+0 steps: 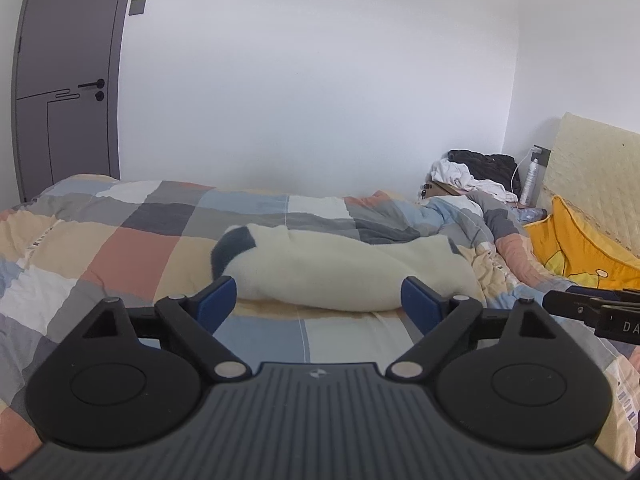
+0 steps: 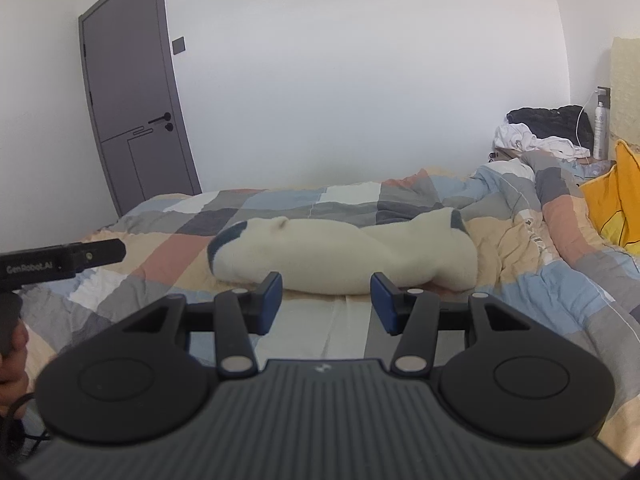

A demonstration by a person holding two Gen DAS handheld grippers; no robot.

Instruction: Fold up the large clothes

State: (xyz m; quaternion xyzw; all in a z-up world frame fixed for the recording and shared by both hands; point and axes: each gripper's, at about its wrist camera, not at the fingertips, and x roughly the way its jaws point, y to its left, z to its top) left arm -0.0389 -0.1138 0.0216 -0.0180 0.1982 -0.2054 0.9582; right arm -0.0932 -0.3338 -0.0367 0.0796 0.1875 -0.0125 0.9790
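A patchwork quilt (image 1: 132, 240) covers the bed. On its middle lies a bundled cream fleece garment (image 1: 340, 272) with dark grey trim. Just short of it, the left gripper (image 1: 318, 300) gapes wide and empty; the right gripper (image 2: 326, 296) is moderately spread, also empty.

A patchwork quilt (image 1: 132, 240) spreads beneath and beyond the claw. Far left stands a grey door (image 1: 68, 80); far right lie a yellow cushion (image 1: 580, 248), piled laundry (image 1: 476, 172) and a spray bottle (image 1: 531, 182).
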